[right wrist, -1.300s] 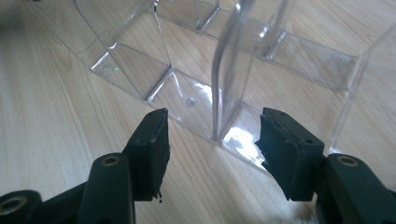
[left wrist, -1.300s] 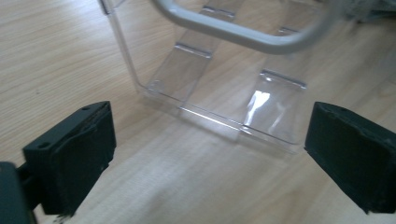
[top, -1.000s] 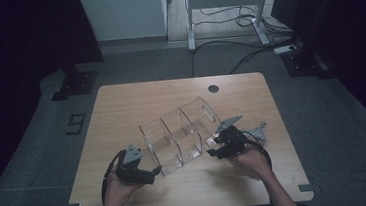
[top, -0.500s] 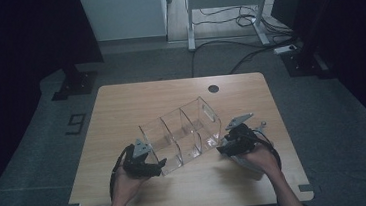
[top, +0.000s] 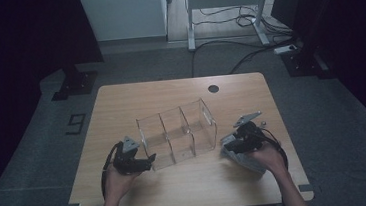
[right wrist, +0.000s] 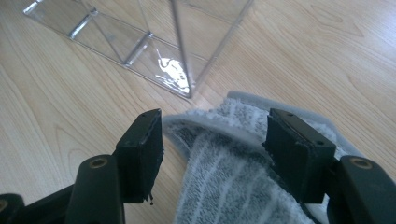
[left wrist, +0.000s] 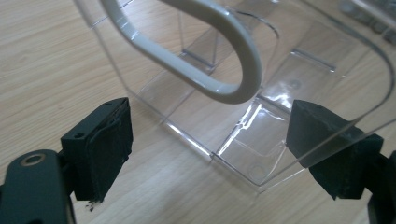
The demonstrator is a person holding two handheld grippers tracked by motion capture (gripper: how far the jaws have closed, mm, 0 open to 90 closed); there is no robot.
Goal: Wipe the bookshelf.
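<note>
One clear acrylic organizer [top: 177,133] with three compartments stands mid-counter [top: 188,185]; one grey-and-white striped cloth [right wrist: 233,163] lies just beside its right end. Left tongs [left wrist: 205,144], which have just been closing, straddle the organizer's near corner, pads apparently not yet pressing. Right tongs [right wrist: 215,140], jaws parted, bracket the cloth, grip uncertain. Step judged: steadying the organizer for wiping. Next: clamp the corner, close on the cloth, lift it to the wall.
</note>
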